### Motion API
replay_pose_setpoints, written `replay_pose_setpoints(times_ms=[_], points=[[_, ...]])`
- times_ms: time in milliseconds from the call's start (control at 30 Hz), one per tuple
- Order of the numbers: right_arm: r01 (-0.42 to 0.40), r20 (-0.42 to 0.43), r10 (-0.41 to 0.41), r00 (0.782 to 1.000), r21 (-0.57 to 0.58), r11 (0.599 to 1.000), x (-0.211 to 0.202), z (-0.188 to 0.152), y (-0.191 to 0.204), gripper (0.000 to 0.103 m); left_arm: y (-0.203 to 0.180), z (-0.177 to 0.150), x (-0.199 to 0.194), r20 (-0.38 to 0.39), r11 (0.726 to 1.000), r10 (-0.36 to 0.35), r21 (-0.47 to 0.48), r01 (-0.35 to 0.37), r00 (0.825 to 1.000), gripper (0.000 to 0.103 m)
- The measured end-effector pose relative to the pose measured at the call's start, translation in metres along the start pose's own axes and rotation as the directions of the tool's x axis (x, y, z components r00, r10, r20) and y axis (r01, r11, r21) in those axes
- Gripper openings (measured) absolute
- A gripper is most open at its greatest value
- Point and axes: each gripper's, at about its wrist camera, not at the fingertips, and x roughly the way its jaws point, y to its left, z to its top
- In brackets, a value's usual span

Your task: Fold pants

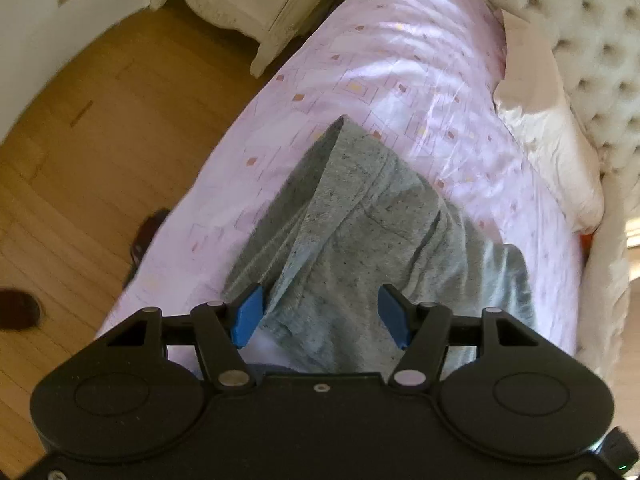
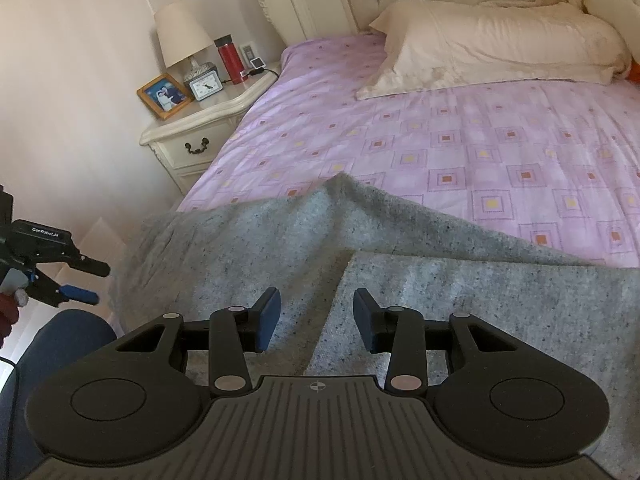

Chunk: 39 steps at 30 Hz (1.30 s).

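Grey speckled pants (image 1: 360, 216) lie on the pink patterned bedsheet (image 1: 400, 60), partly folded over themselves with a raised ridge. My left gripper (image 1: 320, 312) is open just above their near end, blue pads apart, holding nothing. In the right wrist view the pants (image 2: 260, 248) spread across the bed's near edge, with one layer (image 2: 480, 304) lying over another. My right gripper (image 2: 316, 320) is open over that layered edge, empty. The left gripper also shows in the right wrist view (image 2: 76, 288) at the far left, off the cloth.
A cream pillow (image 2: 500, 48) lies at the tufted headboard (image 1: 592, 60). A white nightstand (image 2: 200, 128) with lamp, clock, photo frame and red flask stands beside the bed. Wooden floor (image 1: 80, 140) runs left of the bed, with a dark shoe (image 1: 18, 308).
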Motion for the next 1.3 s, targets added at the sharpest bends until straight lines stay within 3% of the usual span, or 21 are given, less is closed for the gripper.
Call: replay_pose_setpoints(times_ms=[67,167,267,400,467,533,600,700,733,833,900,1000,1100,1167,1300], points=[[-0.004,0.000,0.004,1.000,0.005,1.000,0.000,0.000,-0.001,0.039,0.002,0.000,-0.002,0.006,0.999,0.045,-0.021,-0.045,0.999,0.065],[-0.006,-0.002,0.006,1.000,0.008,1.000,0.002,0.000,-0.001,0.039,0.007,-0.003,-0.014,0.082,0.995,0.090,-0.041,-0.087,0.993,0.066],[-0.005,-0.005,0.005,1.000,0.010,1.000,0.004,0.001,-0.001,0.039,0.016,-0.002,-0.005,0.005,0.996,0.044,-0.078,-0.043,0.999,0.066],[-0.002,-0.001,0.002,1.000,-0.005,1.000,0.001,0.002,0.000,0.039,0.018,0.002,0.027,-0.128,0.995,-0.015,-0.103,0.002,0.992,0.067],[0.006,0.001,-0.006,1.000,-0.011,1.000,-0.001,0.001,0.000,0.039,0.013,0.006,0.044,-0.156,0.995,0.014,-0.092,-0.029,0.988,0.070],[0.014,-0.002,-0.014,1.000,-0.011,1.000,-0.002,0.000,-0.002,0.039,0.005,0.008,0.052,-0.152,0.993,-0.018,-0.115,0.000,0.988,0.087],[0.025,-0.007,-0.025,1.000,-0.014,1.000,-0.002,-0.002,-0.003,0.039,-0.006,0.010,0.053,-0.101,0.994,-0.022,-0.112,0.010,0.995,0.086],[0.048,-0.030,-0.049,0.998,-0.043,0.998,0.002,-0.008,-0.001,0.037,-0.019,0.000,0.049,0.003,0.995,0.043,-0.089,-0.042,0.999,0.055],[0.060,-0.039,-0.063,0.997,-0.067,0.996,0.004,-0.011,0.001,0.030,-0.024,-0.003,0.047,0.029,0.997,0.055,-0.059,-0.053,0.998,0.038],[0.103,-0.090,-0.116,0.989,-0.144,0.984,0.014,-0.020,0.011,0.009,-0.039,-0.014,0.033,0.117,0.998,0.056,0.016,-0.058,0.992,0.033],[0.125,-0.159,-0.160,0.974,-0.209,0.970,0.029,-0.032,0.015,0.007,-0.052,-0.021,0.022,0.169,0.994,0.064,0.075,-0.078,0.984,0.031],[0.116,-0.117,-0.141,0.983,-0.195,0.974,0.029,-0.037,0.014,0.006,-0.074,-0.030,0.004,0.242,0.983,0.058,0.158,-0.098,0.968,0.031],[0.066,-0.127,-0.078,0.989,-0.098,0.993,0.023,-0.032,-0.002,0.006,-0.104,-0.046,-0.020,0.321,0.955,0.023,0.274,-0.116,0.947,0.030],[0.041,-0.123,-0.043,0.991,-0.023,0.999,0.015,-0.029,-0.014,0.006,-0.132,-0.062,-0.036,0.374,0.914,-0.001,0.376,-0.151,0.928,0.028],[0.081,-0.076,-0.075,0.994,0.074,0.994,-0.010,-0.023,-0.039,0.006,-0.202,-0.105,-0.059,0.428,0.788,-0.114,0.588,-0.180,0.897,0.028]])
